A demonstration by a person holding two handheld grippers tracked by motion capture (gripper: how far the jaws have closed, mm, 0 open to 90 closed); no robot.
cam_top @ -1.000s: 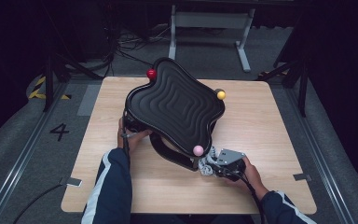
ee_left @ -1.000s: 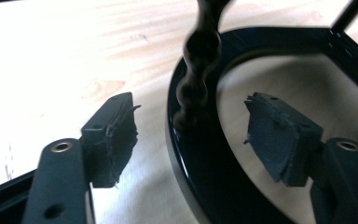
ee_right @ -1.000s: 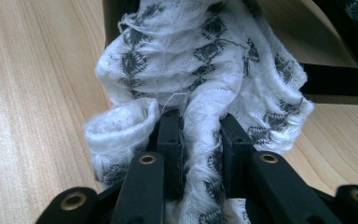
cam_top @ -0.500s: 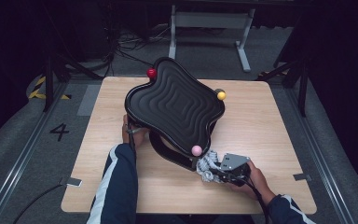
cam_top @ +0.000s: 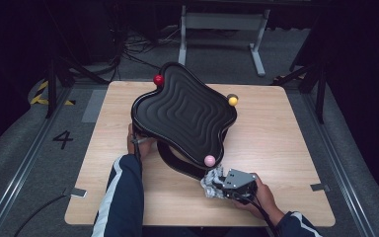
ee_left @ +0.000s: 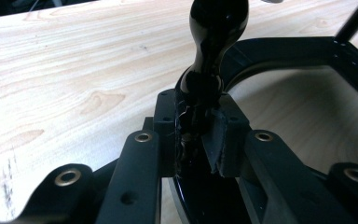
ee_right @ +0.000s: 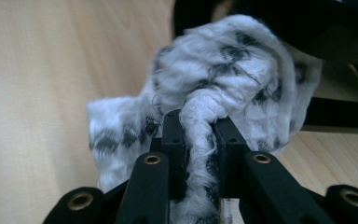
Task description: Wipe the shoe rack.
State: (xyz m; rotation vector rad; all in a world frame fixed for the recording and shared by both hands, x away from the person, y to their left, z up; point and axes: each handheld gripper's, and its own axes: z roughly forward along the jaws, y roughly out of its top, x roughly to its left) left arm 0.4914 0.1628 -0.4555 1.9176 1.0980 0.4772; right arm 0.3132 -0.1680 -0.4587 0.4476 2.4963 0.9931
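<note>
The left claw (ee_left: 198,135) clamps the rim of the black wavy tray (cam_top: 185,116), tilted mid-bench; the right claw (ee_right: 198,126) pinches a white patterned cloth (ee_right: 223,74) near the front edge.

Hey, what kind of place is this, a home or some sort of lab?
Probably a lab or recording studio, not a home: a lone wooden table on grey carpet, black surroundings, loose cables on the floor, and a floor mark "4".

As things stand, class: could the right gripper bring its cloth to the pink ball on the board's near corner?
Probably yes: the right gripper, shut on the white cloth, sits just below the pink ball, with nothing between.
</note>
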